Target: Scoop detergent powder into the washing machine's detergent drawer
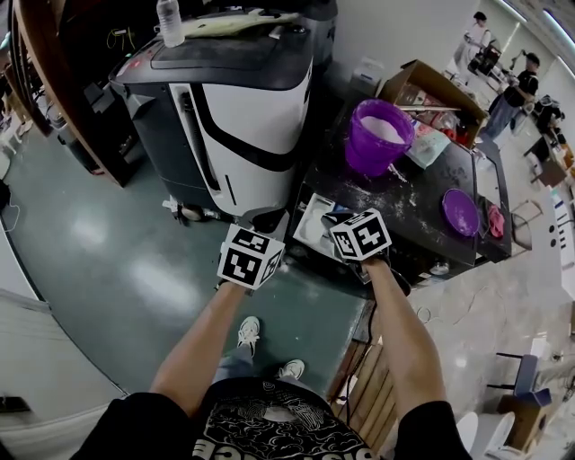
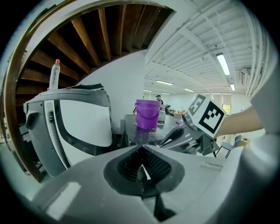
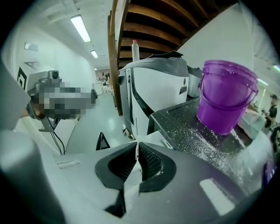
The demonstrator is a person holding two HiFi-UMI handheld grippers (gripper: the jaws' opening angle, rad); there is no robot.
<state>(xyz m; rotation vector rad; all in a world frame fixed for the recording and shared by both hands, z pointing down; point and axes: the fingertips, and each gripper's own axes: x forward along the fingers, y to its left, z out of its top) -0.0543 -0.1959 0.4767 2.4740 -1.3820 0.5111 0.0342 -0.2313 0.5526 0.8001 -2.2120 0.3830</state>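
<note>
A purple bucket with white powder in it stands on a dark, powder-strewn machine top. At that top's near left corner sits a white open drawer. My right gripper hovers just over the drawer, jaws shut on a thin white piece that looks like a scoop's handle; its bowl is hidden. My left gripper hangs to the left of the drawer over the floor, shut and holding nothing.
A large white and black machine with a bottle on top stands close on the left. A purple lid lies on the dark top, with a cardboard box behind. People stand far right.
</note>
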